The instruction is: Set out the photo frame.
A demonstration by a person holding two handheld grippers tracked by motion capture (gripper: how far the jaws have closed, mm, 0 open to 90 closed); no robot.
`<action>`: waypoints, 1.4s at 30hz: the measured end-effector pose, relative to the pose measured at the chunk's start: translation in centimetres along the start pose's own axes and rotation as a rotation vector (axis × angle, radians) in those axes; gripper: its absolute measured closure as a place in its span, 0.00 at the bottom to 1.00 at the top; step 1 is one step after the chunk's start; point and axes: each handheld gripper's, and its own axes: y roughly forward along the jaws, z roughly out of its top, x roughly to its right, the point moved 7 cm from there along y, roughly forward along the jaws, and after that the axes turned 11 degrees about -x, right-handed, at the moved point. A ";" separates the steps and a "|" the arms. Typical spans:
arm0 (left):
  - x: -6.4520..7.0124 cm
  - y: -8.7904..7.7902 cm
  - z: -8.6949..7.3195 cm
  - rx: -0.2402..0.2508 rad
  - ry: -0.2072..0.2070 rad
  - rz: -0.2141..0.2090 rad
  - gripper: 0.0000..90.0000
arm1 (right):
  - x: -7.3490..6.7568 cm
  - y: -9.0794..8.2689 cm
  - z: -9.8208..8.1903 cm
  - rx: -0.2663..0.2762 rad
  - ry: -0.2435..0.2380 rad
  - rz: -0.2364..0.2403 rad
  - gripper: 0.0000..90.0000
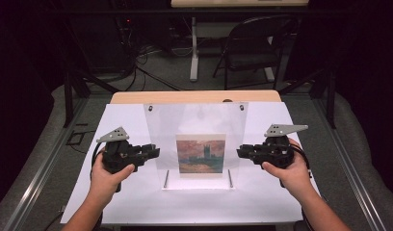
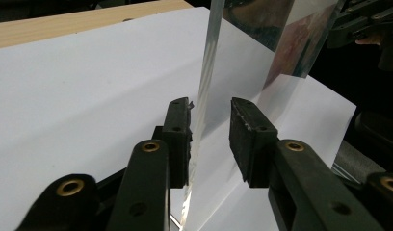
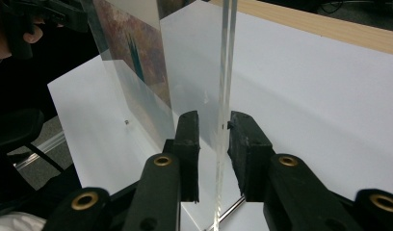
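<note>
Forearms reach in from the near edge, each hand holding a gripper at 1 side of a clear plastic frame (image 1: 197, 144) standing upright mid-table on a white sheet (image 1: 117, 202). A painting print (image 1: 201, 153) sits inside it. The left gripper (image 2: 210, 126) straddles the frame's left edge with its jaws well apart, 1 pad just beside the plastic, nothing clamped. The right gripper (image 3: 214, 139) has its jaws much narrower around the right edge; whether they pinch it I cannot tell. This looks like the grasping step: next, both should squeeze evenly before any lift.
</note>
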 end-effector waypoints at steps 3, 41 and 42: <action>0.0 0.0 0.0 -0.001 0.003 0.001 0.66 | -0.1 0.0 -0.1 -0.001 0.000 0.001 0.77; -3.1 -3.5 -4.8 0.055 -0.071 0.214 0.44 | 2.5 -3.1 -4.1 0.087 0.110 -0.103 0.51; -3.6 -3.2 -5.4 0.055 -0.088 0.220 0.44 | 2.7 -3.0 -4.4 0.088 0.111 -0.117 0.51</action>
